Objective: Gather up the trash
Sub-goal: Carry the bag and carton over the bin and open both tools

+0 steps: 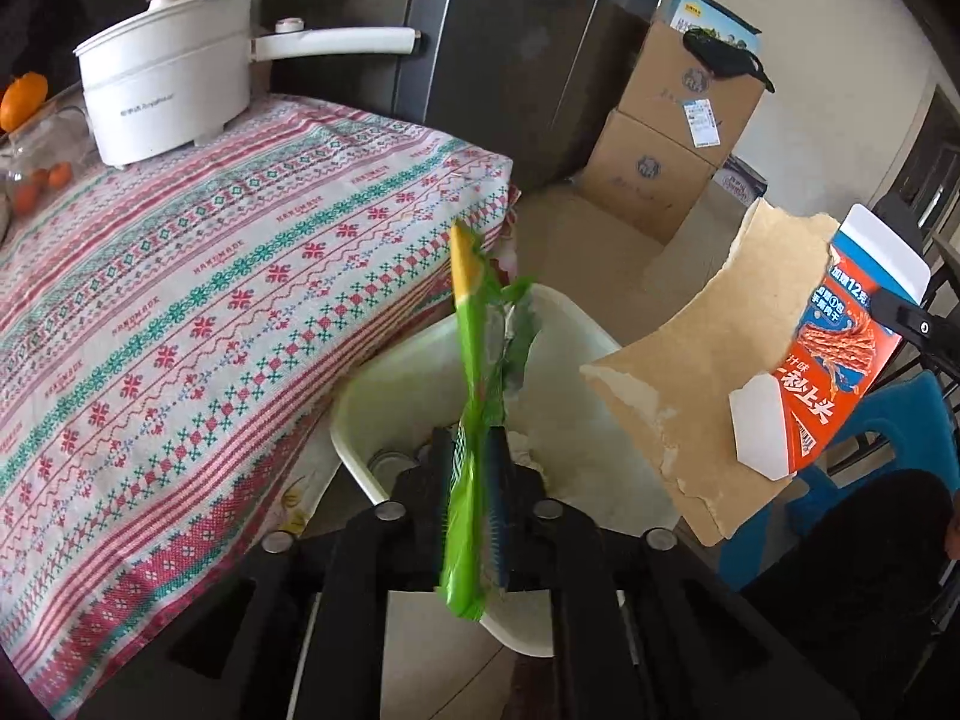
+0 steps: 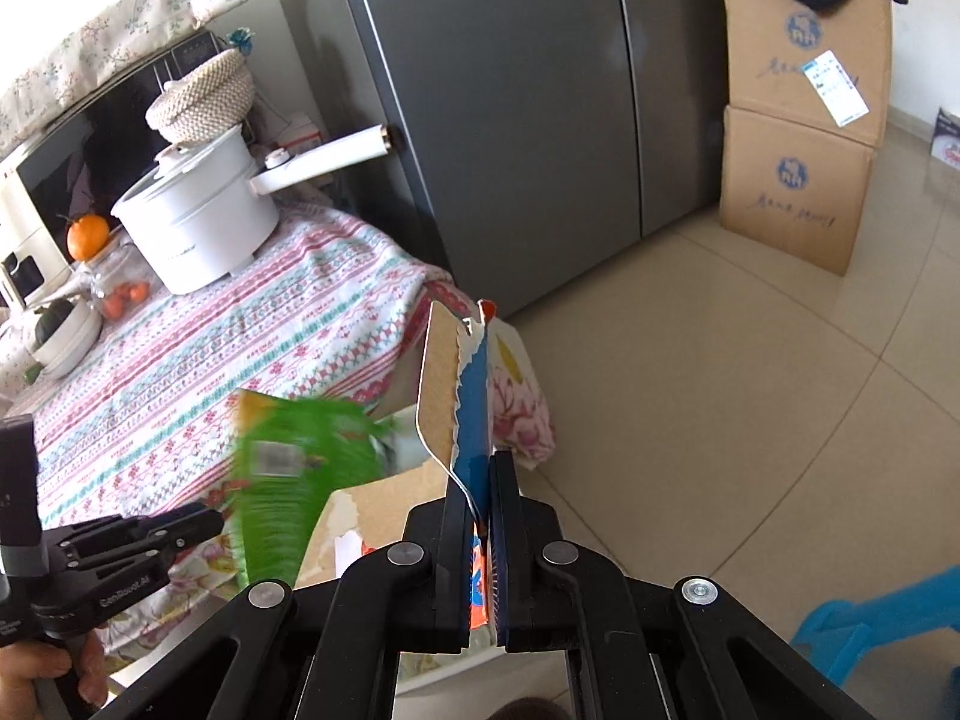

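My left gripper (image 1: 474, 450) is shut on a green snack wrapper (image 1: 480, 360), which stands up over a white bin (image 1: 390, 384) beside the table. In the right wrist view the same wrapper (image 2: 294, 468) is blurred, with the left gripper (image 2: 204, 525) at the lower left. My right gripper (image 2: 480, 474) is shut on a torn, flattened orange-and-blue snack box (image 2: 447, 378). That box (image 1: 720, 372) hangs to the right of the bin in the left wrist view. Several items lie at the bin's bottom.
A table with a patterned cloth (image 1: 180, 300) holds a white pot (image 1: 168, 84) and oranges (image 1: 24, 99). A grey fridge (image 2: 510, 120) stands behind, and two stacked cardboard boxes (image 2: 804, 120) on the tiled floor (image 2: 750, 390). A blue plastic stool (image 1: 888, 444) is at right.
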A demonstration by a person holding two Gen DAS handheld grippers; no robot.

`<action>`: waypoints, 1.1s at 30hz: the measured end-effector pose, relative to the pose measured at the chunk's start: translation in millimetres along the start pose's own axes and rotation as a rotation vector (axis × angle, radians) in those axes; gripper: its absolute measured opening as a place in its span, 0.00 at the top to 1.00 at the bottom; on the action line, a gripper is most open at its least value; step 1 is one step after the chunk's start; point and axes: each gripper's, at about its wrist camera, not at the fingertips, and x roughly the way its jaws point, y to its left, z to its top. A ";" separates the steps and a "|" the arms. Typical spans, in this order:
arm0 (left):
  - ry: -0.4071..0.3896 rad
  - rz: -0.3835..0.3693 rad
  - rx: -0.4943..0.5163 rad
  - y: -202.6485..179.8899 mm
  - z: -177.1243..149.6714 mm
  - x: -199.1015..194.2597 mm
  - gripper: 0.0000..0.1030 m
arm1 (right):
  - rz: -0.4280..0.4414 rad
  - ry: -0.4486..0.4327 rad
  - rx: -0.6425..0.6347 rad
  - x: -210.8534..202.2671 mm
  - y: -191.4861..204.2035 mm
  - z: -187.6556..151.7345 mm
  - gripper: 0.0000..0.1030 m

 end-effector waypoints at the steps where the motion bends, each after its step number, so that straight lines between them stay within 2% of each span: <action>1: -0.004 0.015 -0.007 2.3 -1.5 -4.7 0.58 | -0.002 0.002 -0.002 0.2 0.4 -0.5 0.97; 3: -0.026 0.035 -0.028 8.3 -4.4 -17.5 0.41 | -0.002 0.006 -0.004 1.5 1.4 -0.4 0.97; 4: -0.038 0.038 -0.038 12.3 -5.5 -24.5 0.36 | -0.002 0.009 -0.006 3.0 2.6 -0.5 0.97; 10: -0.064 0.146 -0.058 31.9 -14.8 -60.6 0.22 | -0.002 0.052 -0.028 24.7 15.1 -2.7 0.97; 13: -0.069 0.176 -0.066 41.0 -23.3 -73.1 0.20 | -0.001 0.079 -0.039 40.8 23.3 -4.7 0.97; 18: -0.063 0.185 -0.081 51.0 -36.6 -85.5 0.19 | 0.007 0.115 -0.029 72.9 35.4 -8.2 0.95; 21: -0.066 0.200 -0.074 51.9 -42.7 -89.5 0.19 | 0.020 0.123 -0.015 88.6 36.9 -10.6 0.90; 22: -0.068 0.206 -0.071 52.4 -43.7 -90.9 0.19 | 0.022 0.131 -0.005 92.6 35.6 -11.6 0.81; 23: -0.070 0.212 -0.068 52.9 -44.8 -92.5 0.19 | 0.018 0.144 0.013 95.6 32.6 -12.1 0.60; 25: -0.073 0.229 -0.068 53.2 -46.7 -95.5 0.18 | 0.022 0.147 0.063 95.2 24.2 -14.0 0.41; 30: -0.082 0.254 -0.069 49.9 -49.7 -100.7 0.14 | 0.048 0.147 0.103 85.3 16.6 -15.3 0.39; 33: -0.076 0.278 -0.073 46.3 -51.3 -101.9 0.12 | 0.058 0.150 0.104 78.0 16.5 -21.4 0.31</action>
